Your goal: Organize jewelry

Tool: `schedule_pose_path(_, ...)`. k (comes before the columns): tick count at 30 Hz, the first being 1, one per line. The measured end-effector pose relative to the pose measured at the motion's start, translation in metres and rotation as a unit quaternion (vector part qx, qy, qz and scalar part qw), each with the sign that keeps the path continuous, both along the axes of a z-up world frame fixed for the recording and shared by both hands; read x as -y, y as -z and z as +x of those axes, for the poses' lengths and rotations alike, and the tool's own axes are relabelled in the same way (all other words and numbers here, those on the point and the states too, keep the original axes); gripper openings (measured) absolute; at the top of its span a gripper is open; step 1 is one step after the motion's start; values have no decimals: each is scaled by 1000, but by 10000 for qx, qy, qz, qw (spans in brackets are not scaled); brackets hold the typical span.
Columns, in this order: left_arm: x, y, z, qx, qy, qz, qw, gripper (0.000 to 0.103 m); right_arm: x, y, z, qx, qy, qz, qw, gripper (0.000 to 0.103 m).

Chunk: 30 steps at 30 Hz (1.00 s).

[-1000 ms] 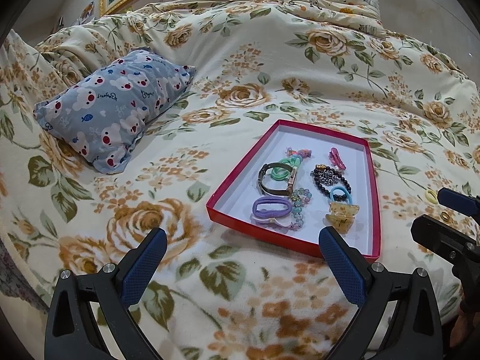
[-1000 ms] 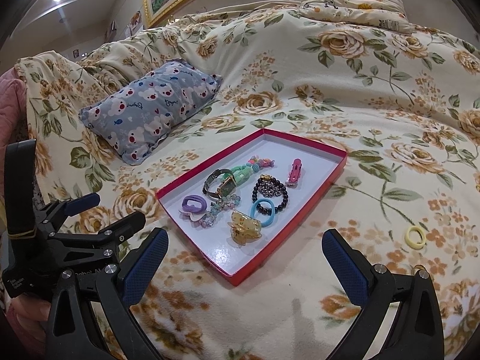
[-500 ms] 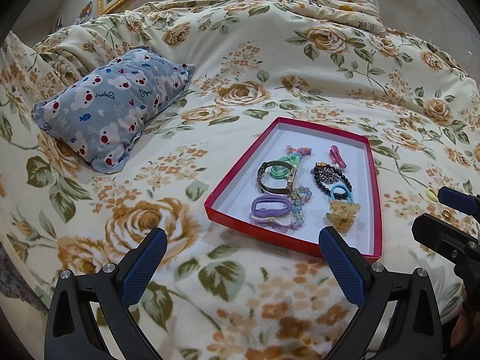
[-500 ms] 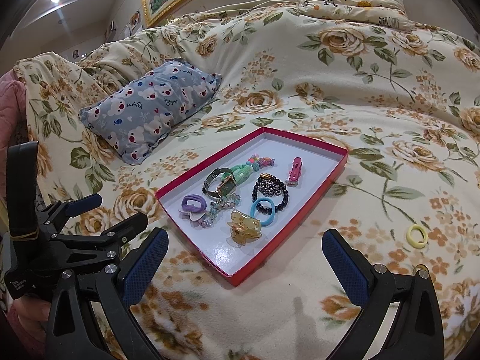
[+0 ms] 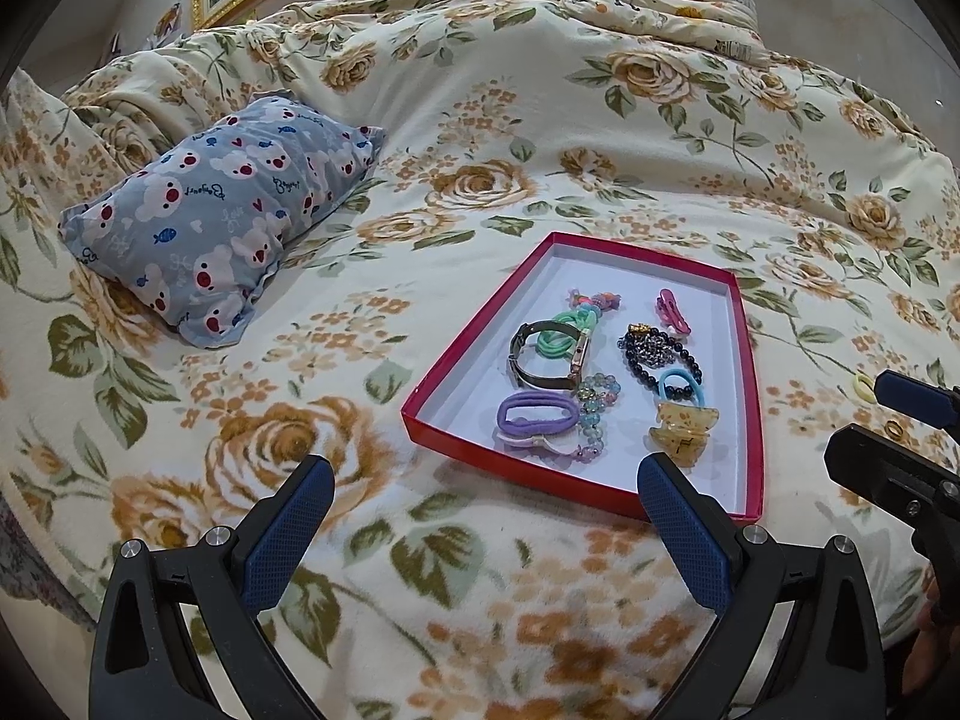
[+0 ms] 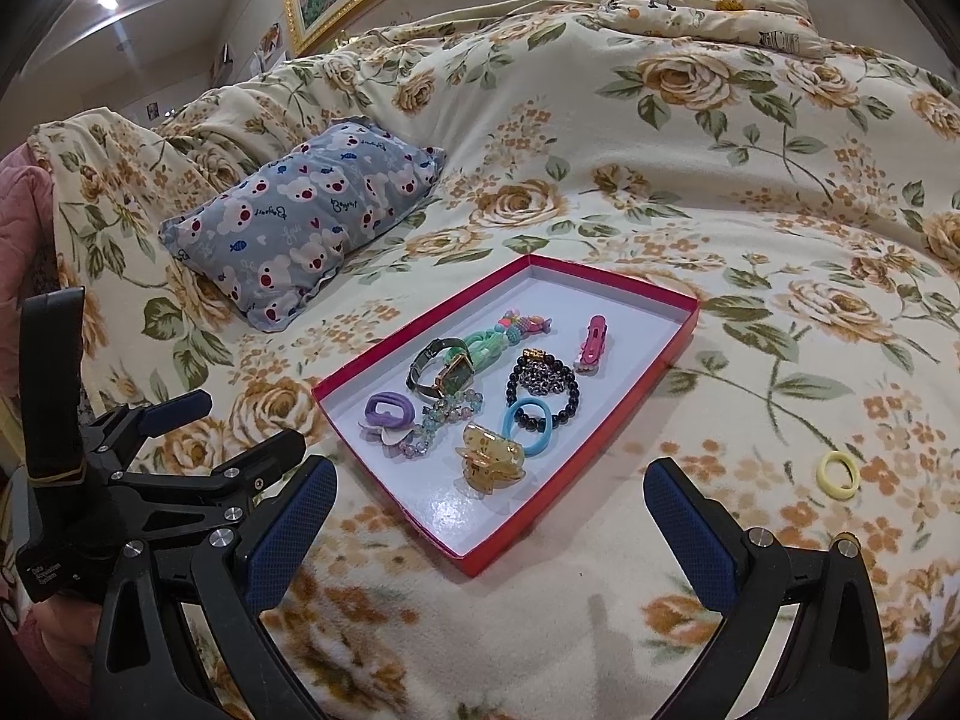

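Right wrist: right tool (image 6: 489,519) wide, level.

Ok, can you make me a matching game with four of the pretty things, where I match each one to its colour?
Things:
1. hair clip
2. bead bracelet
3. claw clip
4. hair tie on the blanket

Colours:
A. yellow
B. amber
C. pink
D. black

Pairs: 1-C, 2-D, 3-B, 4-A

The first three lie in the red tray; the last lies outside it.
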<state>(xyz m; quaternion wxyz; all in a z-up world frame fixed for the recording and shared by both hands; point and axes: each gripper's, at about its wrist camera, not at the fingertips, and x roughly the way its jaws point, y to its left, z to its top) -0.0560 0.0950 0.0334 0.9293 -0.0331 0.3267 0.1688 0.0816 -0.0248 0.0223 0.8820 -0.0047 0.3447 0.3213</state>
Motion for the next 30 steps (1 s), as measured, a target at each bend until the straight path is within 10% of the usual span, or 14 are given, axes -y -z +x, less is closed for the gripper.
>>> schedule_pose_path(30,-1,1,14,-58,96,-30,9999,102,5,5,12,-143,41,91,9998,103)
